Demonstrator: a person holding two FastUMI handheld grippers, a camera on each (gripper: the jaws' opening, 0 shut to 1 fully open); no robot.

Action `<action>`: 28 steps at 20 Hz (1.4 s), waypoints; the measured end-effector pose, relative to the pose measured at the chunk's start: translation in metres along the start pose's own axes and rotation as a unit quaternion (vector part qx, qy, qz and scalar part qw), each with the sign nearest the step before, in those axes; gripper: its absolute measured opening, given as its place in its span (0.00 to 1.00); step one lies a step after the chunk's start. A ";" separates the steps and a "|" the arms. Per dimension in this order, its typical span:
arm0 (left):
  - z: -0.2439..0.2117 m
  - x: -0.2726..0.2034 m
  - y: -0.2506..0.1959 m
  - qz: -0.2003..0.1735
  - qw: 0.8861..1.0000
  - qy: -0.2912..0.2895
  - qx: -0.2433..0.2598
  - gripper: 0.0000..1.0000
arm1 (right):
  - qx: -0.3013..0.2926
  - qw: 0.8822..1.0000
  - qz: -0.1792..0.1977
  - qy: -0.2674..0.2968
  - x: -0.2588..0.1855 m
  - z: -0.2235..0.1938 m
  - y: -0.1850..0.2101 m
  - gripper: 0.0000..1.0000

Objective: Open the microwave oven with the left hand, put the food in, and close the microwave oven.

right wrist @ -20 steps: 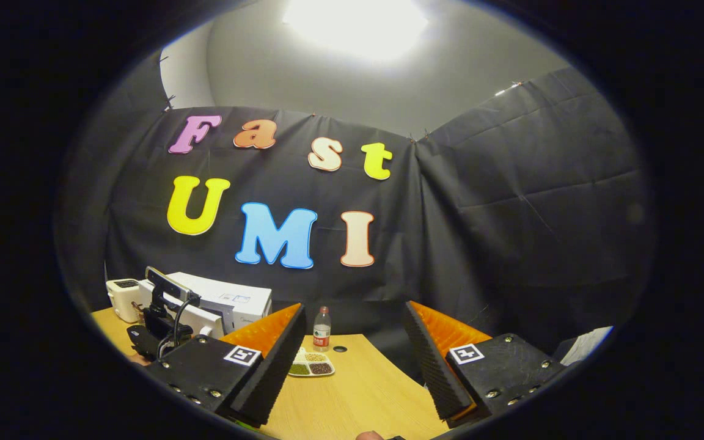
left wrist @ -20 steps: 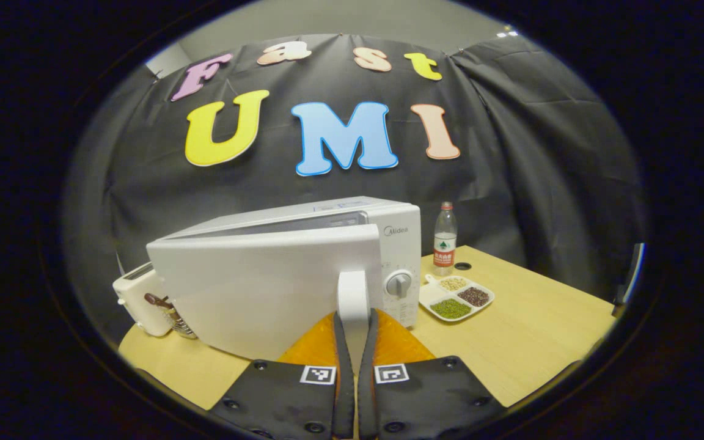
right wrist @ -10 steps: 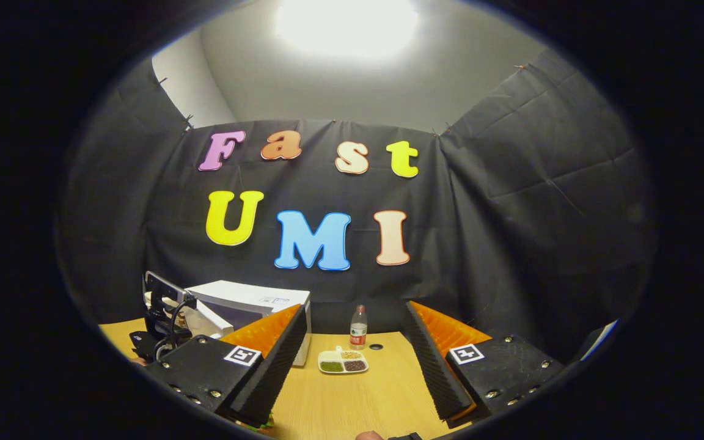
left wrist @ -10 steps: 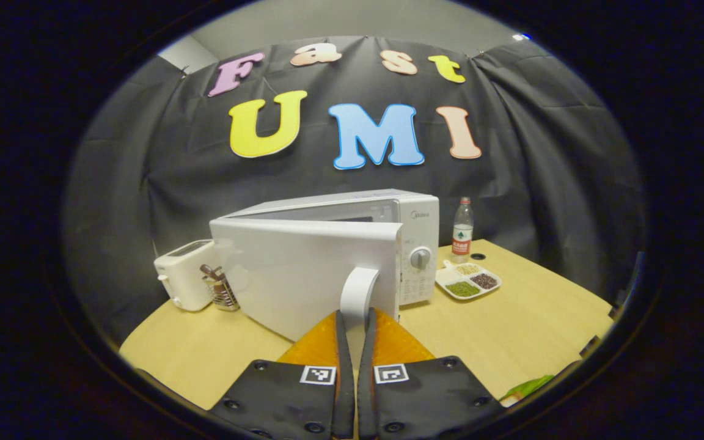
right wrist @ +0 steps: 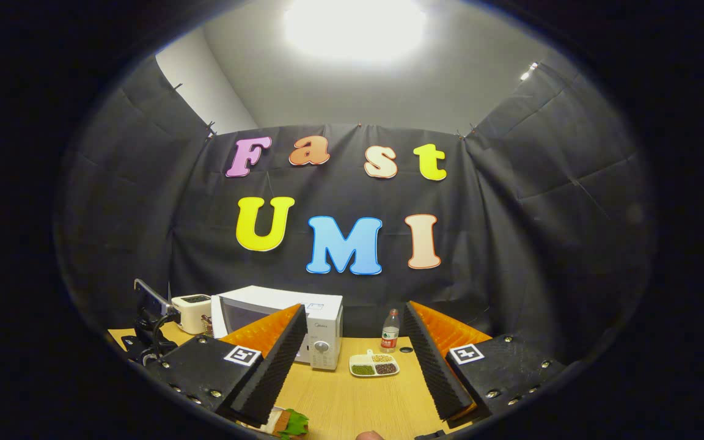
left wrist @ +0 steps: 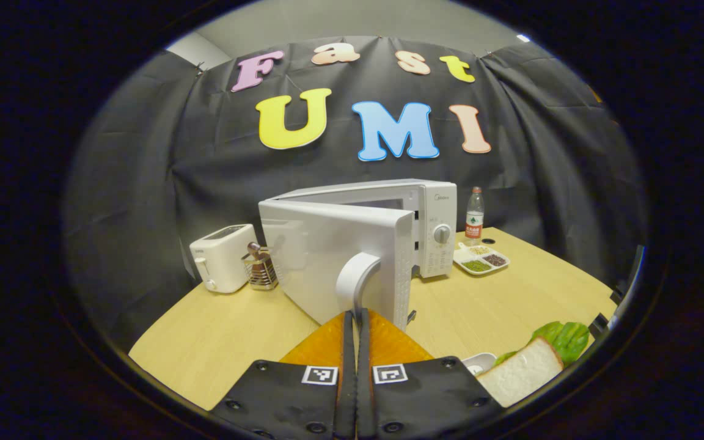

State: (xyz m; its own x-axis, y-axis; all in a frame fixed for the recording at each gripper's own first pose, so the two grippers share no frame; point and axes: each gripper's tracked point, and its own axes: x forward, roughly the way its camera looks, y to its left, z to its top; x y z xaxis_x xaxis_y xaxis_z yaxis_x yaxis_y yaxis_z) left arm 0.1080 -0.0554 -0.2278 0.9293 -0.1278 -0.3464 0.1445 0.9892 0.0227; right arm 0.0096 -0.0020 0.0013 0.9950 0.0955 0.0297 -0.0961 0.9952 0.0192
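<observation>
Left gripper view: the left gripper (left wrist: 355,315) has its two fingers pressed almost together, with only a thin gap between them, and their tips reach the lower end of the curved white door handle (left wrist: 355,278). The handle's foot seems to sit between the tips, so the fingers are clamped on it. The handle belongs to the microwave door (left wrist: 327,260), which stands swung out from the white microwave oven (left wrist: 431,220), with a gap on the side of the control panel and its round knob (left wrist: 442,234).

On the same view, at the lower right edge, the food lies near the gripper: a slice of white bread (left wrist: 520,373) with green lettuce (left wrist: 563,339) behind it, on a small white dish (left wrist: 480,362) of which only the rim shows.

The right gripper view shows the right gripper (right wrist: 352,342) with its fingers spread wide and nothing between them. It hangs above the table, and a corner of the sandwich with lettuce (right wrist: 291,421) shows under its left finger. Farther to the left, the other gripper's body with a cable (right wrist: 147,330) is visible.

The surface is a light wooden table (left wrist: 223,336). Left of the microwave stand a white toaster (left wrist: 222,266) and a small wire holder (left wrist: 260,274), just beside each other. Right of the microwave, a divided white tray with beans (left wrist: 481,261) lies on the table, and a plastic water bottle (left wrist: 474,214) stands upright behind it. Black cloth covers the booth walls, and a bright ceiling light (right wrist: 352,27) shines above.
</observation>
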 end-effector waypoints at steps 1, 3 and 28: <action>-0.002 -0.005 0.007 -0.001 1.000 0.002 0.000 0.10 | 0.002 1.000 0.002 0.000 0.000 0.001 0.011 0.96; -0.006 -0.013 0.022 -0.008 1.000 0.003 -0.002 0.07 | 0.002 1.000 0.006 -0.002 0.001 0.003 0.032 0.96; -0.032 -0.059 0.217 0.012 0.999 0.014 -0.028 0.07 | 0.028 0.999 0.041 0.010 0.028 -0.006 0.208 0.96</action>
State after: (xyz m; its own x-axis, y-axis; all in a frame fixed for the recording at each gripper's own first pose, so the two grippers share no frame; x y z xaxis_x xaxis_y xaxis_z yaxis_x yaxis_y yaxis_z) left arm 0.0735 0.1692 -0.2322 0.9221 -0.1033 -0.3729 0.1032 0.9945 -0.0204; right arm 0.0175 0.2074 0.0006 0.9840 0.1779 0.0129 -0.1784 0.9812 0.0733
